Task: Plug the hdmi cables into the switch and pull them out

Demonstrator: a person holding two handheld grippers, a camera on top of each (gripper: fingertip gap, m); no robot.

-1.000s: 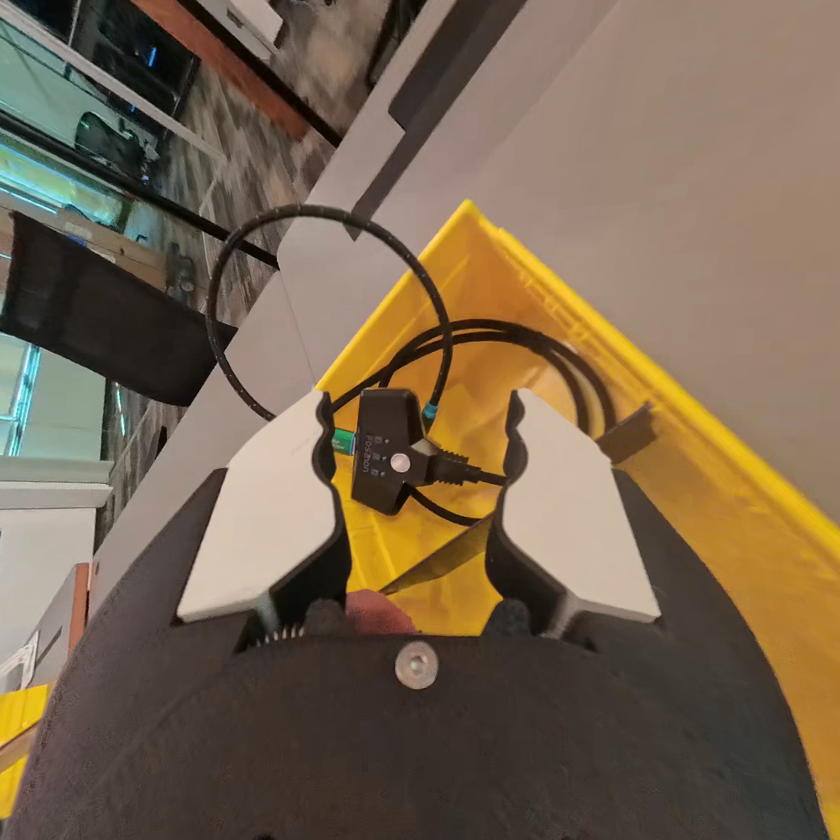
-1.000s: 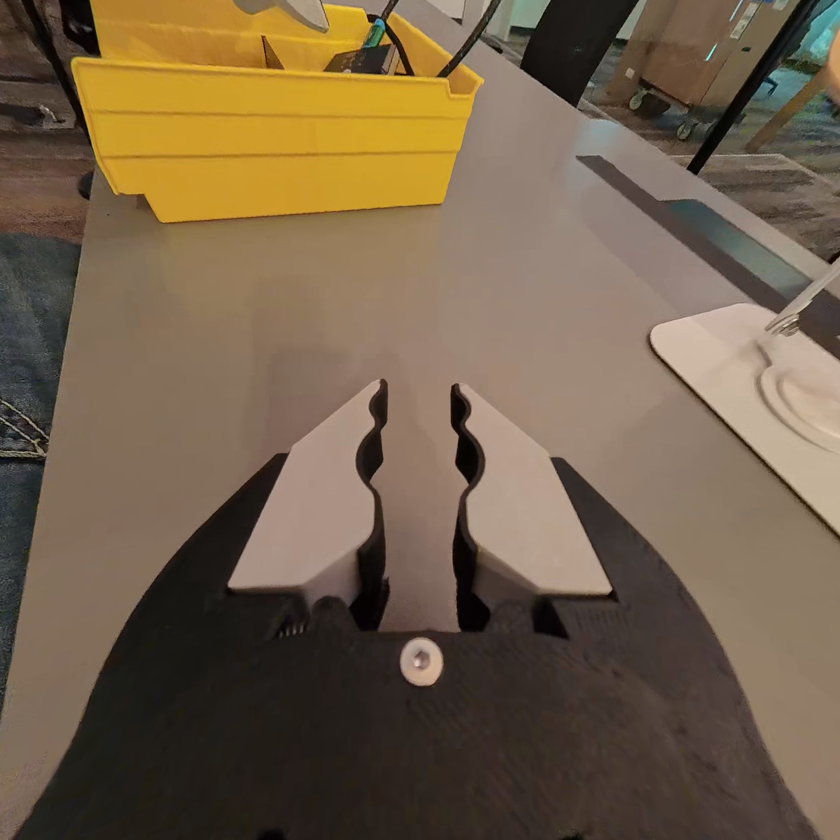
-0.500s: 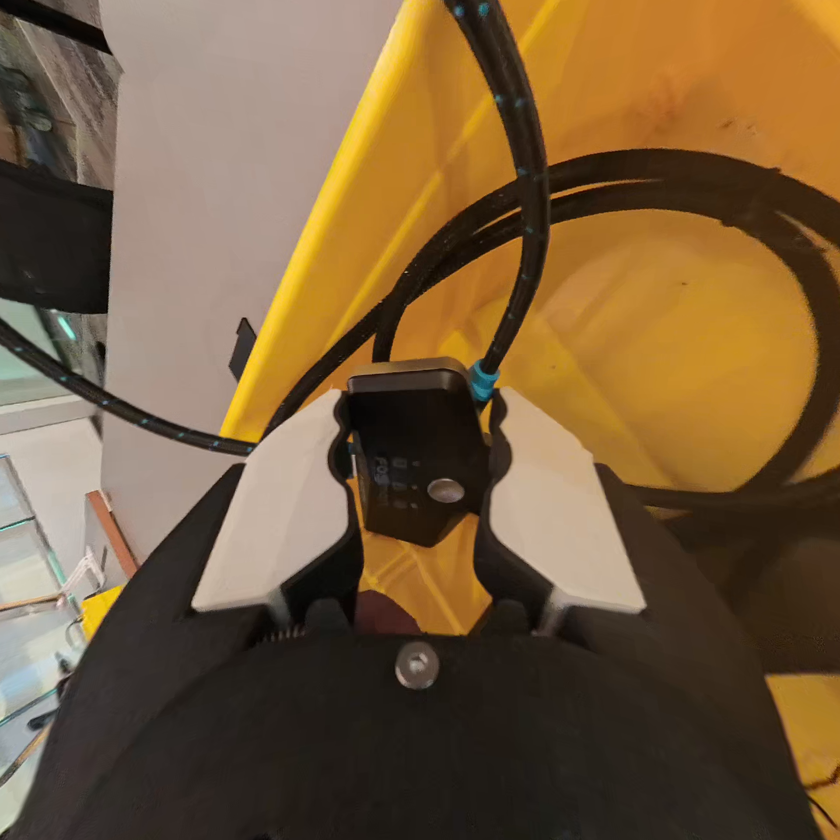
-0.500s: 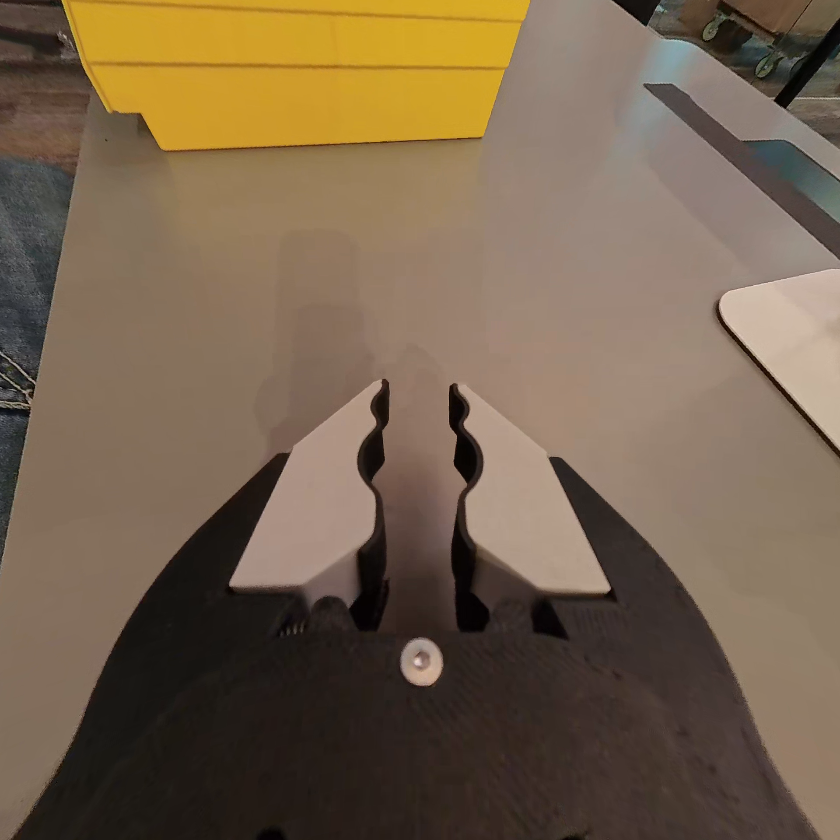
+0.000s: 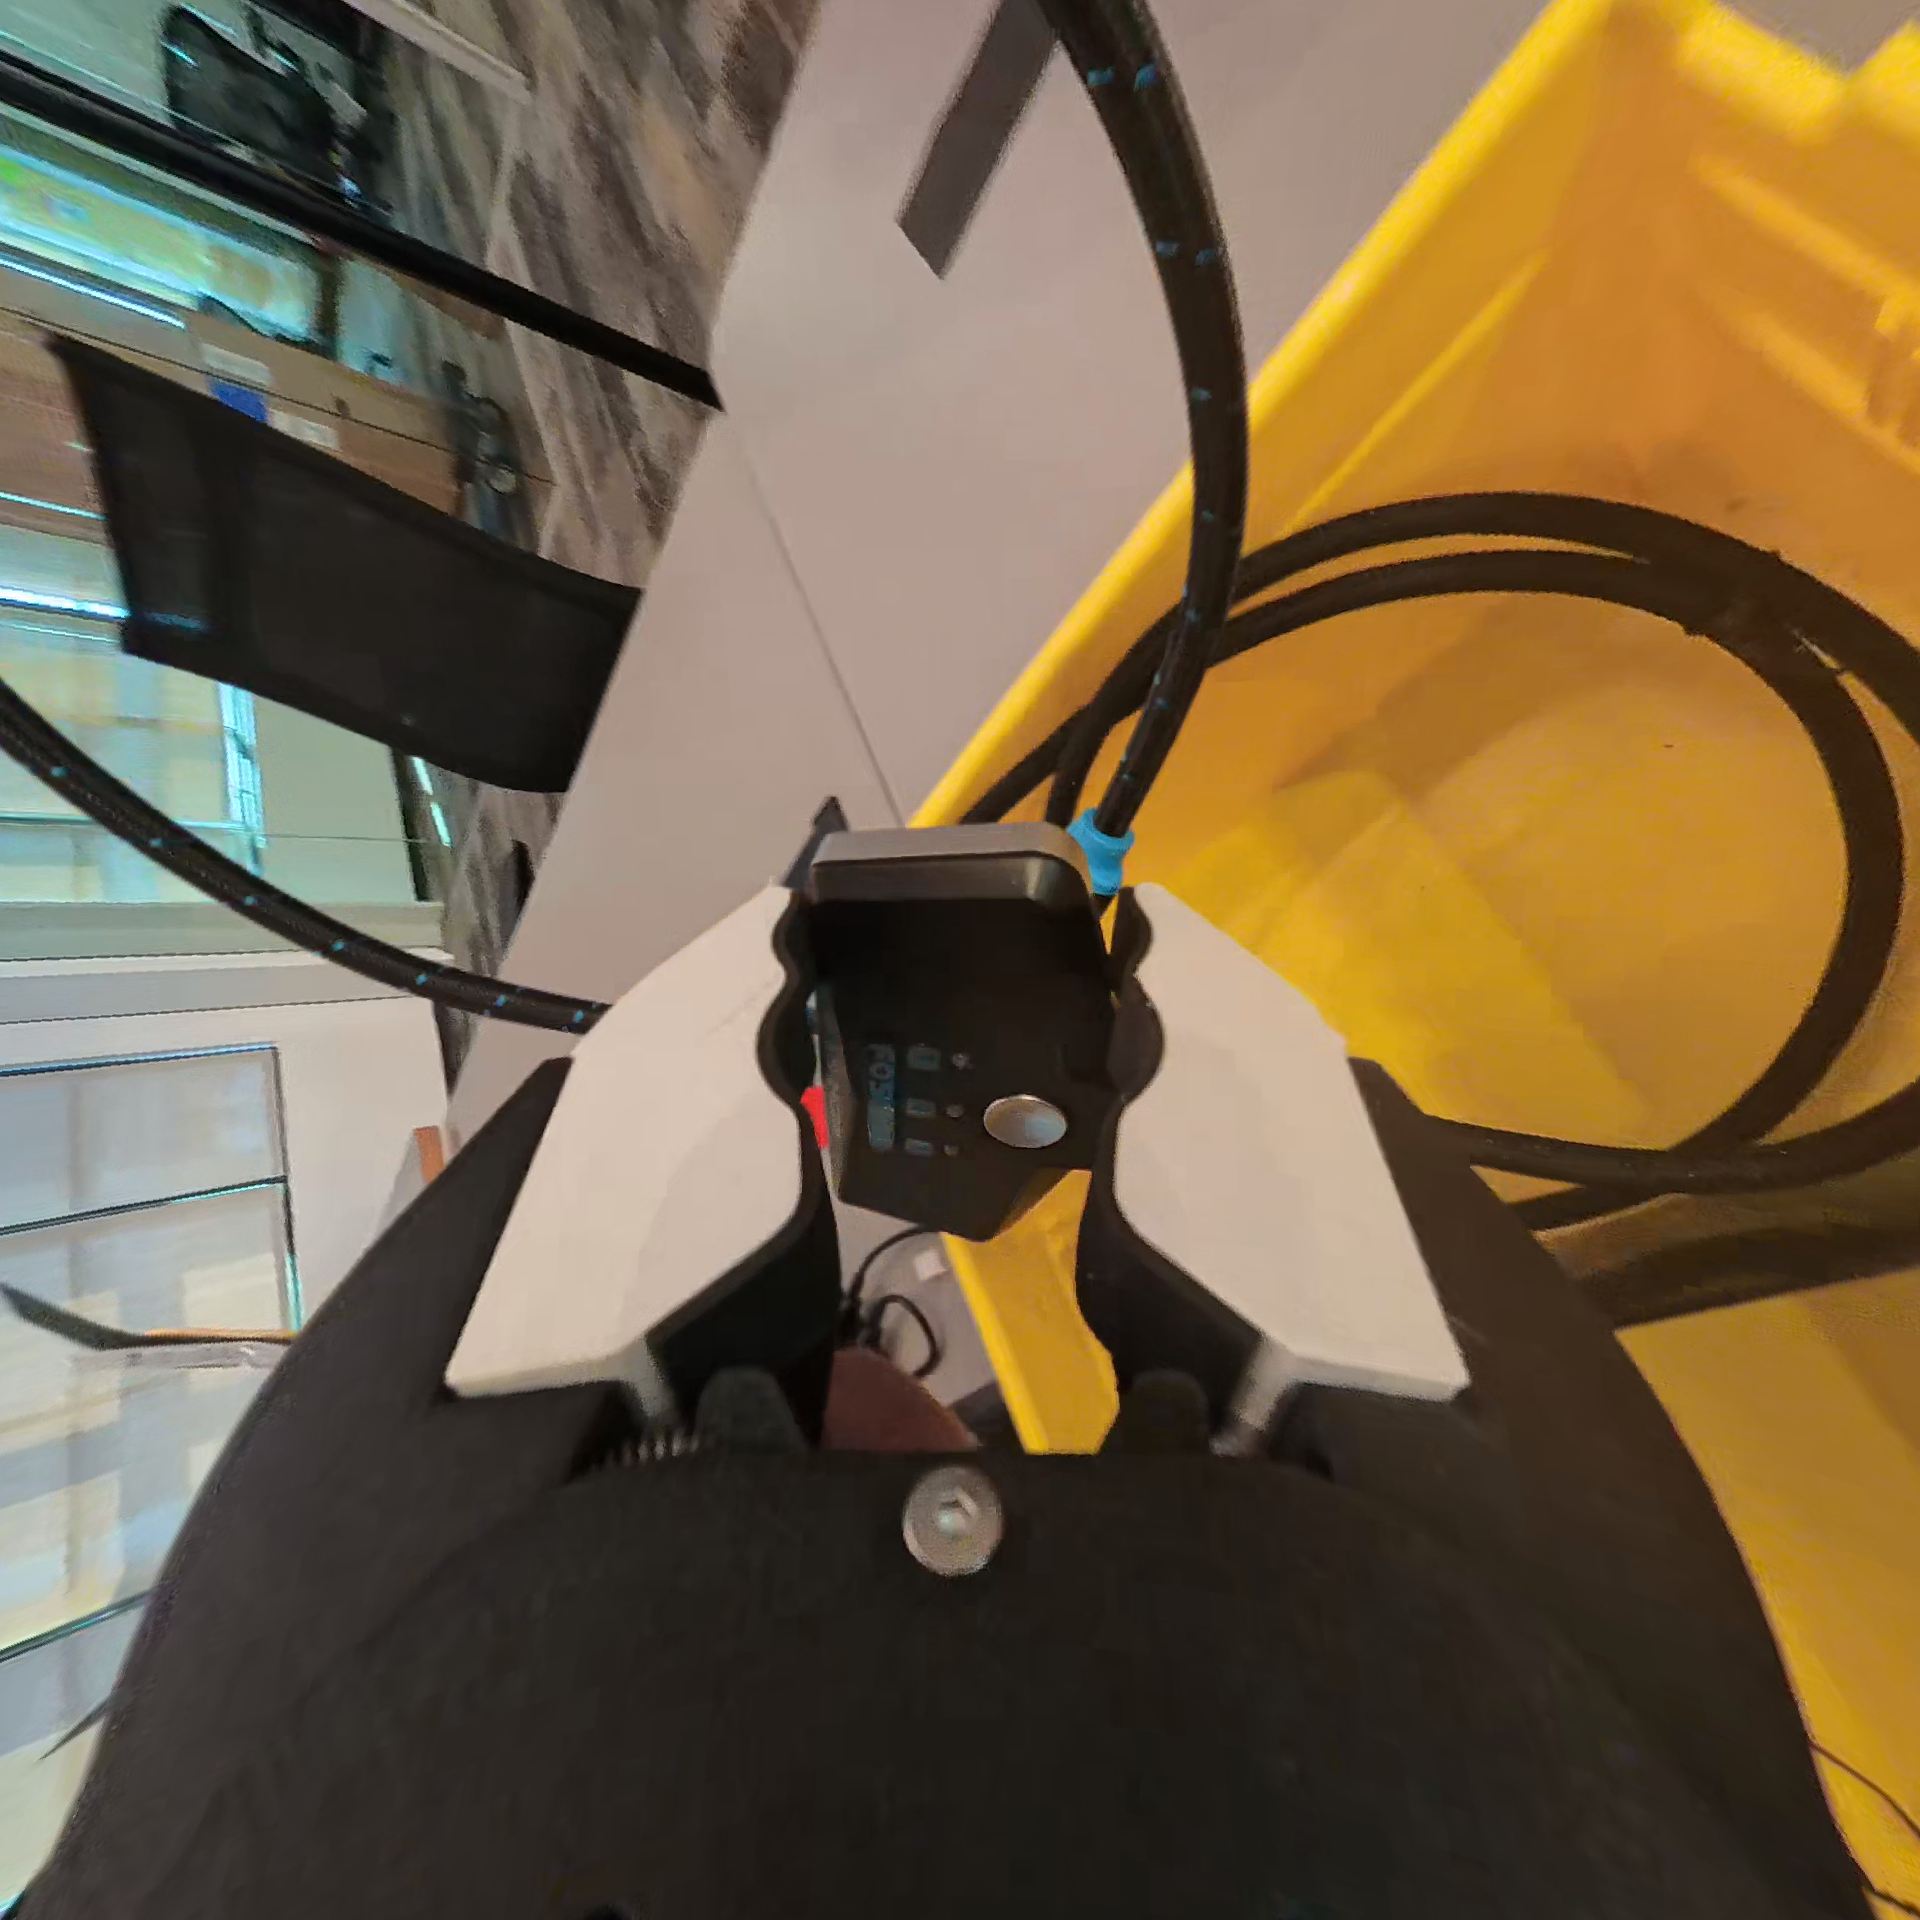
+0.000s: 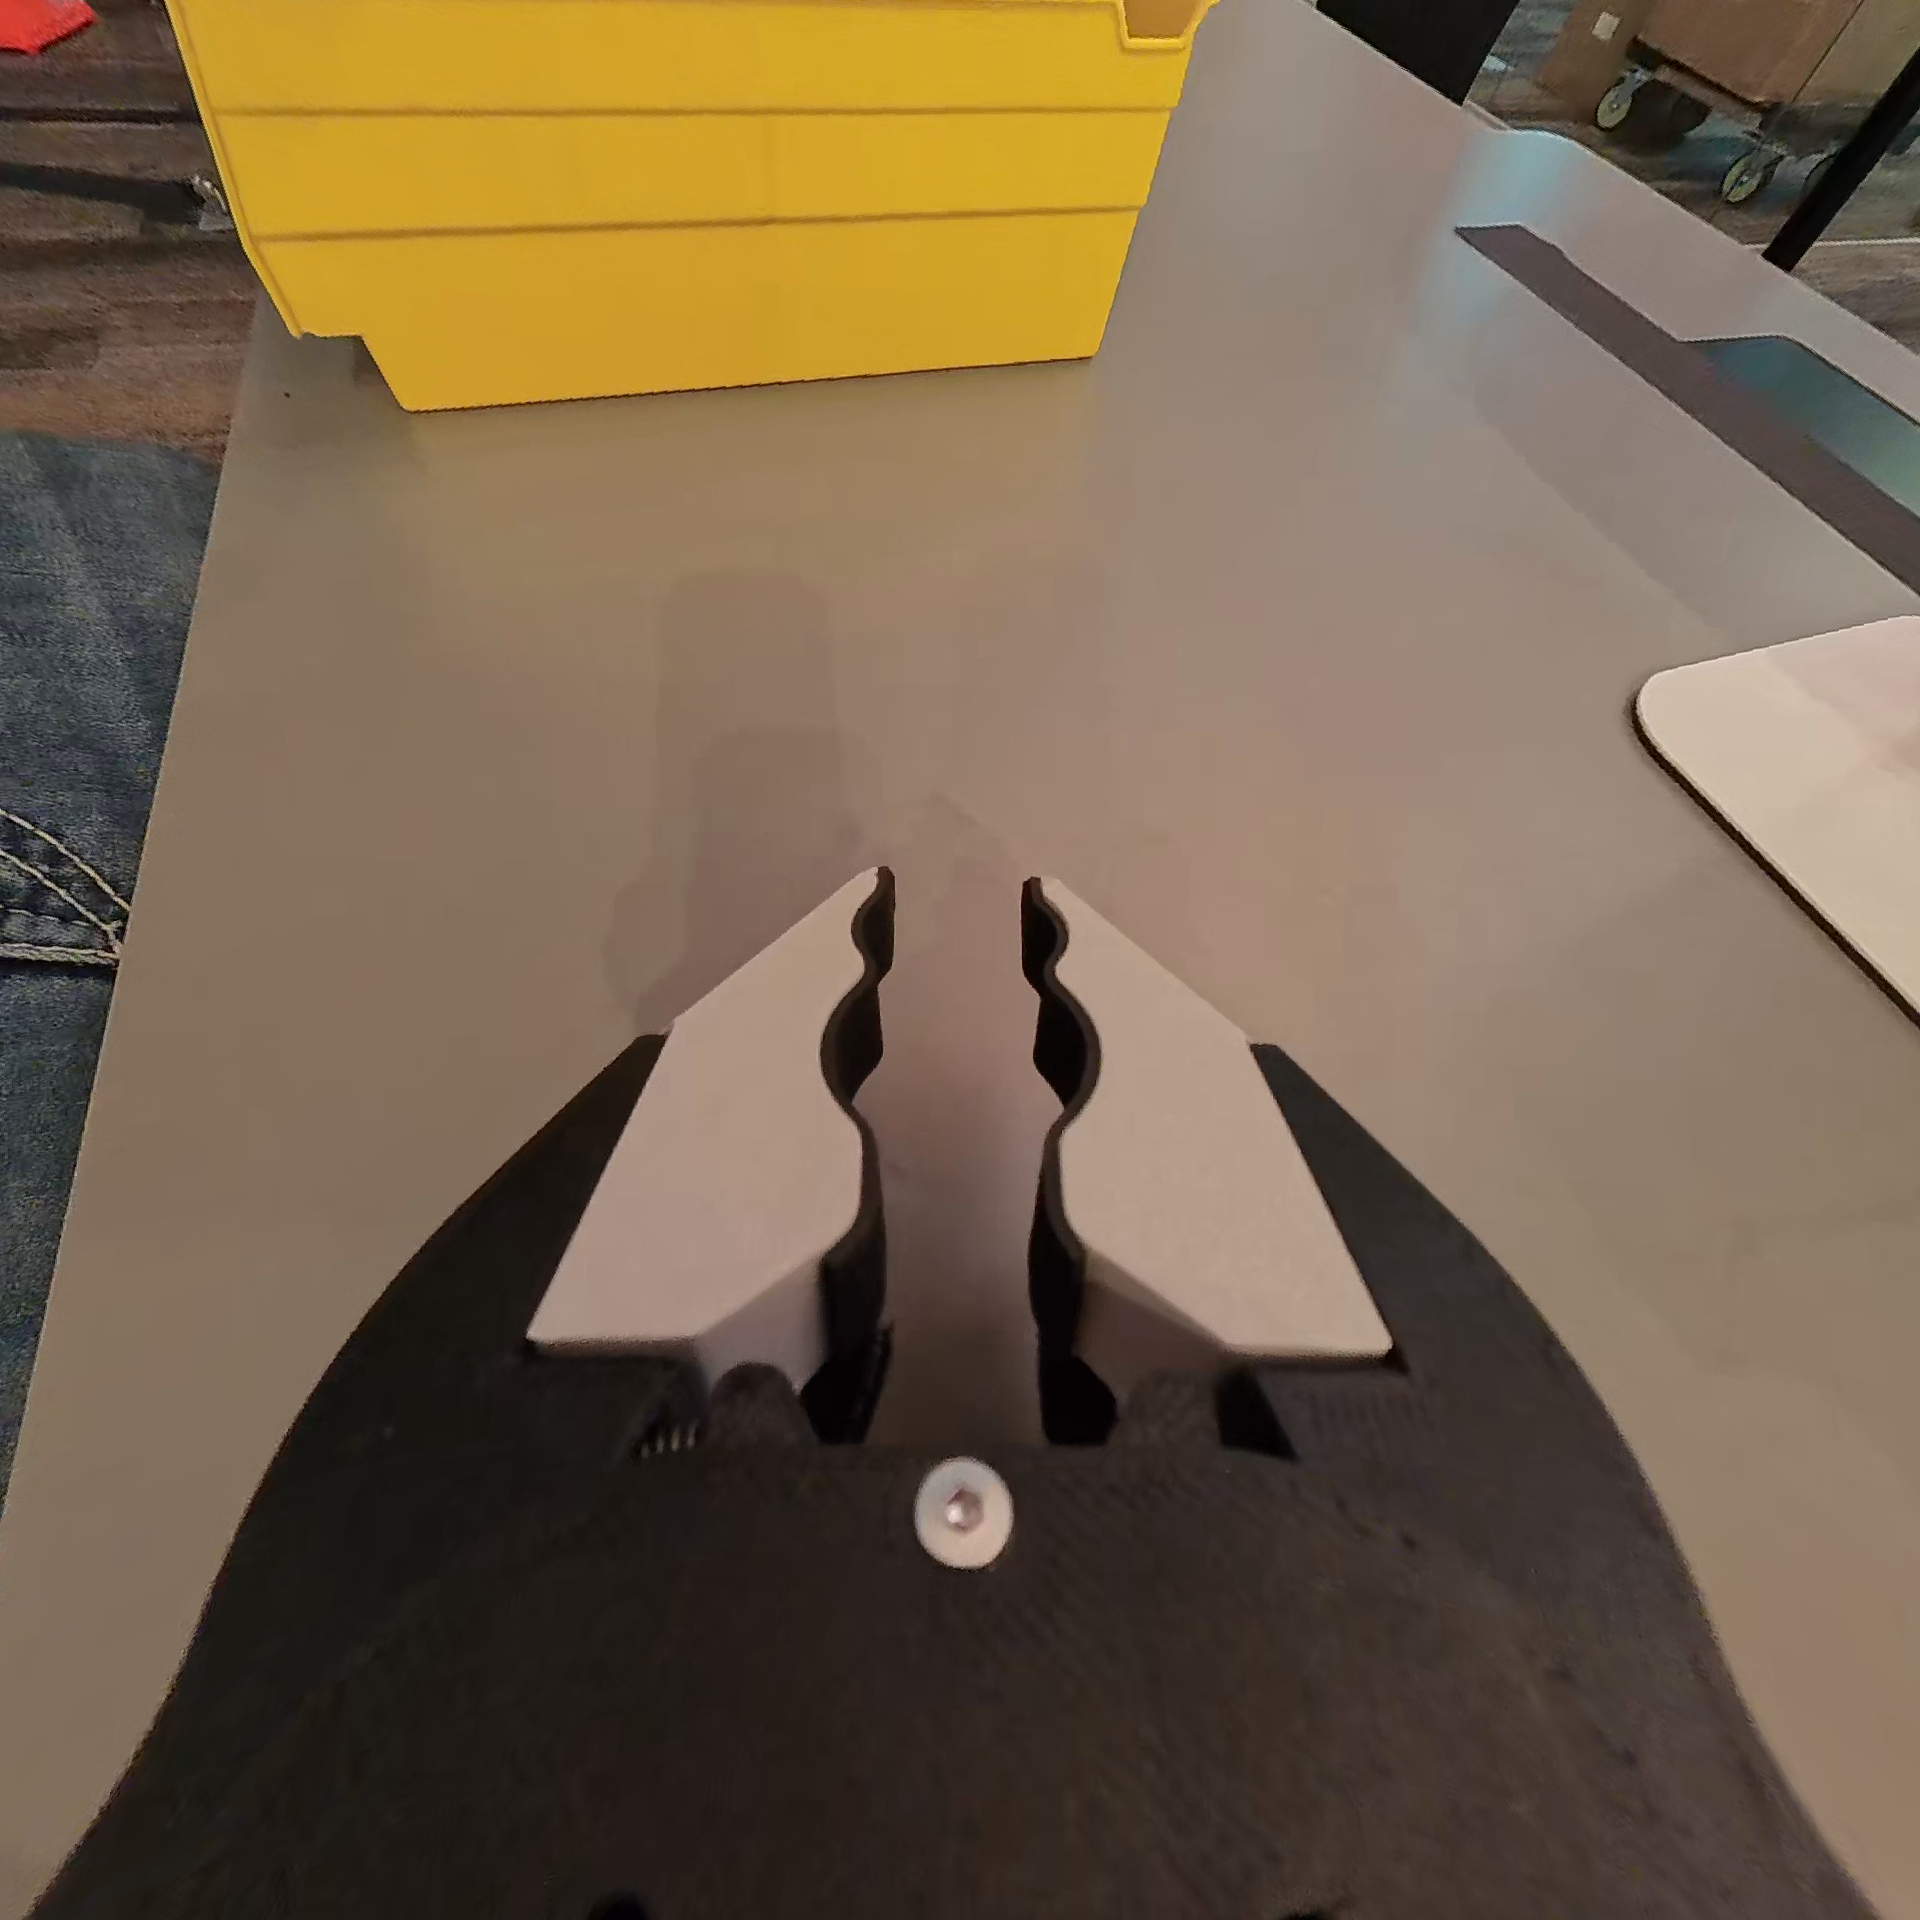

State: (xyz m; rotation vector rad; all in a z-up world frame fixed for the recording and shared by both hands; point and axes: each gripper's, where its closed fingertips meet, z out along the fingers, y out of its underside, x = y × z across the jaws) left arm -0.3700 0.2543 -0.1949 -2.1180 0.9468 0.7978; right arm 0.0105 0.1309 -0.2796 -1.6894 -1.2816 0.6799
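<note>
Only the left wrist view looks into the yellow bin (image 5: 1558,436): the left gripper (image 5: 956,914) has its jaws clamped on the switch (image 5: 951,1039), one pale finger pressed to each side of it, and holds it at the near rim of the bin. A braided black cable (image 5: 1210,416) with blue flecks runs from a blue collar at the switch's far right corner, arcs up and loops round to the left behind the gripper. Plain black cables (image 5: 1766,665) lie coiled on the bin's floor. The grey table (image 5: 883,468) shows to the left of the bin.

The right wrist view shows none of this. It sees only the bin's outer wall (image 6: 675,187) from the side, standing at the far end of the table (image 6: 1143,623), with a white pad (image 6: 1808,769) at the right edge and denim cloth (image 6: 62,727) beyond the table's left edge. The right gripper (image 6: 956,883) hangs low over bare table, well apart from the bin, jaws a little apart and holding nothing.

The switch is a small black box with a grey far edge, a round silver button, a column of small markings beside it and a red spot on its left side.
</note>
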